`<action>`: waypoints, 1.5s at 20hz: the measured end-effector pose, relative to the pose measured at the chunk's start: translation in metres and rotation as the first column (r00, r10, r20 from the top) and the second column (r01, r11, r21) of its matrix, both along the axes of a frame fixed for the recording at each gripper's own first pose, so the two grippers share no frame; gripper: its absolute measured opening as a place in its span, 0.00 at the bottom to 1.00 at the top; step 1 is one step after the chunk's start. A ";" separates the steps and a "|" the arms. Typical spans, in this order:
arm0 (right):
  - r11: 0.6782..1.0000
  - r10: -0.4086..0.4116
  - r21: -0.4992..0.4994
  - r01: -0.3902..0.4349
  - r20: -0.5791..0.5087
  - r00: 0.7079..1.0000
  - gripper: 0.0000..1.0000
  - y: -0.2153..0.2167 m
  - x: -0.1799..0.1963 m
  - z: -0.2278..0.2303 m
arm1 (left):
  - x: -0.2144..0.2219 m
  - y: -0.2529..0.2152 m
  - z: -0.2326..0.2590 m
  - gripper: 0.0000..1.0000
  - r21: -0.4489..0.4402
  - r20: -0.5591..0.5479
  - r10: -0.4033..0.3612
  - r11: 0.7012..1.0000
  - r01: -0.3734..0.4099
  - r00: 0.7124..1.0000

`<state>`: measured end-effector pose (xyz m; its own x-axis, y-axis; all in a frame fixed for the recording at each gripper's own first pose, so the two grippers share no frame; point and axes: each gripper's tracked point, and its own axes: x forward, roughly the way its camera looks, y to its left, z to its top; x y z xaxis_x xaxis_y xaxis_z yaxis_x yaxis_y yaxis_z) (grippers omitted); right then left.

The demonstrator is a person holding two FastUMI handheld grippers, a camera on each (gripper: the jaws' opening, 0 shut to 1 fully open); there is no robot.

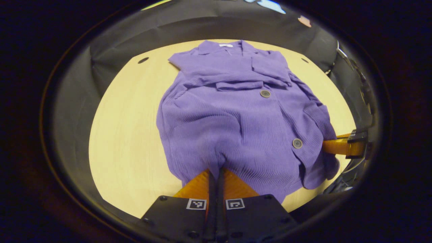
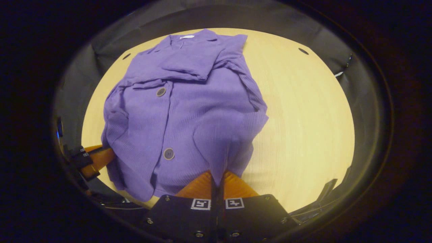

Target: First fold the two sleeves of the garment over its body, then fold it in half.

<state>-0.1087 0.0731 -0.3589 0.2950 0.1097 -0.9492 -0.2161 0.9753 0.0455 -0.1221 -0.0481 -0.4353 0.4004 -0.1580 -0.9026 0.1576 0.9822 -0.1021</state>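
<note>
Left claw (image 1: 216, 173) and right claw (image 2: 216, 175) pinching purple cardigan (image 1: 236, 114) hem, sleeves folded, on wooden table (image 1: 125, 135)

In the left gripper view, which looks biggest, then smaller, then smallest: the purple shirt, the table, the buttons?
Biggest to smallest:
1. table, though the shirt hides much of it
2. shirt
3. lower button and upper button: look about alike; the lower one is nearer the camera, so I won't rank them.

I can't read any words or numbers here. Each gripper body carries two small square black-and-white coded markers (image 1: 196, 204) (image 2: 200, 203), and the white neck tag (image 1: 225, 45) on the garment (image 1: 236, 118) is too small to read.
</note>
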 end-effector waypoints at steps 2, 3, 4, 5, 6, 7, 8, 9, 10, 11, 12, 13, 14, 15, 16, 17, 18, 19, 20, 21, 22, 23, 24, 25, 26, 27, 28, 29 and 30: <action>0.999 -0.016 0.029 0.015 0.017 1.000 0.02 0.002 0.007 0.009 | 0.012 0.002 0.011 0.06 -0.028 0.019 0.049 0.998 -0.048 0.999; 0.999 -0.018 0.039 0.016 0.032 0.999 0.02 0.003 0.014 0.015 | 0.020 0.003 0.018 0.06 -0.041 0.035 0.072 0.997 -0.071 0.997; 0.999 -0.017 0.050 0.014 0.049 0.999 0.02 0.005 0.021 0.022 | 0.029 0.004 0.027 0.06 -0.055 0.057 0.093 0.994 -0.090 0.994; 0.998 -0.017 0.062 0.013 0.071 0.997 0.02 0.008 0.031 0.031 | 0.039 0.004 0.035 0.06 -0.068 0.079 0.106 0.993 -0.100 0.991; 0.997 -0.018 0.073 0.011 0.093 0.995 0.02 0.011 0.040 0.040 | 0.050 0.006 0.043 0.06 -0.074 0.099 0.115 0.991 -0.108 0.988; 0.997 -0.018 0.083 0.009 0.117 0.993 0.02 0.013 0.053 0.048 | 0.061 0.006 0.050 0.06 -0.079 0.115 0.119 0.991 -0.110 0.986; 0.996 -0.018 0.090 0.006 0.139 0.990 0.02 0.017 0.066 0.059 | 0.074 0.006 0.055 0.06 -0.082 0.132 0.124 0.990 -0.113 0.983; 0.995 -0.018 0.096 0.003 0.164 0.986 0.02 0.020 0.080 0.068 | 0.086 0.006 0.062 0.06 -0.086 0.151 0.129 0.989 -0.117 0.980; 0.995 -0.017 0.101 -0.002 0.187 0.982 0.02 0.023 0.093 0.077 | 0.098 0.006 0.069 0.06 -0.091 0.172 0.134 0.989 -0.119 0.976; 0.995 -0.011 0.104 -0.011 0.208 0.978 0.02 0.028 0.107 0.085 | 0.109 0.005 0.076 0.06 -0.094 0.187 0.138 0.988 -0.123 0.973; 0.994 -0.001 0.105 -0.023 0.227 0.974 0.01 0.031 0.120 0.090 | 0.121 0.006 0.081 0.07 -0.097 0.201 0.144 0.987 -0.126 0.969; 0.994 0.006 0.103 -0.032 0.242 0.970 0.01 0.033 0.132 0.097 | 0.132 0.007 0.087 0.06 -0.101 0.214 0.149 0.986 -0.130 0.965; 0.994 0.012 0.104 -0.040 0.257 0.966 0.02 0.035 0.144 0.103 | 0.145 0.007 0.090 0.06 -0.104 0.225 0.152 0.986 -0.132 0.962; 0.993 0.013 0.108 -0.043 0.271 0.962 0.02 0.039 0.157 0.108 | 0.157 0.008 0.093 0.07 -0.103 0.236 0.155 0.986 -0.134 0.959; 0.993 0.012 0.113 -0.046 0.287 0.958 0.01 0.041 0.169 0.112 | 0.169 0.007 0.096 0.07 -0.103 0.246 0.159 0.985 -0.137 0.956; 0.992 0.008 0.118 -0.045 0.301 0.954 0.01 0.045 0.181 0.117 | 0.180 0.008 0.098 0.06 -0.107 0.254 0.166 0.984 -0.143 0.953; 0.992 0.003 0.123 -0.043 0.316 0.949 0.01 0.049 0.192 0.120 | 0.193 0.009 0.101 0.06 -0.111 0.262 0.175 0.982 -0.151 0.949; 0.991 -0.003 0.128 -0.040 0.325 0.946 0.01 0.052 0.203 0.124 | 0.205 0.009 0.104 0.06 -0.118 0.271 0.184 0.981 -0.157 0.945; 0.990 -0.011 0.135 -0.036 0.331 0.944 0.01 0.055 0.213 0.125 | 0.217 0.010 0.106 0.06 -0.124 0.278 0.194 0.978 -0.165 0.941; 0.989 -0.018 0.142 -0.032 0.336 0.942 0.01 0.058 0.222 0.126 | 0.230 0.010 0.108 0.06 -0.129 0.281 0.201 0.977 -0.170 0.938; 0.989 -0.024 0.148 -0.029 0.341 0.940 0.01 0.060 0.233 0.128 | 0.240 0.009 0.107 0.06 -0.133 0.283 0.208 0.975 -0.177 0.936; 0.988 -0.030 0.155 -0.025 0.347 0.938 0.01 0.063 0.242 0.129 | 0.249 0.009 0.107 0.06 -0.136 0.285 0.214 0.974 -0.181 0.934; 0.987 -0.035 0.161 -0.023 0.352 0.935 0.01 0.066 0.251 0.130 | 0.258 0.008 0.107 0.06 -0.137 0.288 0.217 0.973 -0.185 0.933; 0.986 -0.041 0.165 -0.020 0.355 0.934 0.01 0.067 0.260 0.130 | 0.268 0.008 0.109 0.06 -0.137 0.292 0.220 0.973 -0.187 0.931; 0.985 -0.048 0.171 -0.015 0.358 0.933 0.01 0.069 0.268 0.131 | 0.277 0.008 0.108 0.06 -0.139 0.295 0.224 0.972 -0.190 0.929; 0.983 -0.060 0.181 -0.008 0.365 0.929 0.01 0.071 0.278 0.133 | 0.287 0.008 0.109 0.06 -0.142 0.302 0.227 0.971 -0.192 0.926; 0.982 -0.071 0.190 0.000 0.367 0.928 0.02 0.073 0.288 0.134 | 0.297 0.009 0.111 0.06 -0.142 0.306 0.231 0.970 -0.195 0.924; 0.980 -0.083 0.197 0.010 0.364 0.928 0.01 0.073 0.297 0.130 | 0.307 0.007 0.109 0.06 -0.143 0.305 0.233 0.970 -0.198 0.923; 0.979 -0.095 0.205 0.021 0.358 0.929 0.01 0.074 0.306 0.127 | 0.316 0.006 0.105 0.06 -0.141 0.302 0.234 0.970 -0.200 0.924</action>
<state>0.1971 0.1470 -0.2320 0.6276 0.2527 -0.7364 -0.1971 0.9666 0.1637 0.1942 -0.0424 -0.3307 0.6957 -0.1222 -0.7079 -0.0175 0.9823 -0.1867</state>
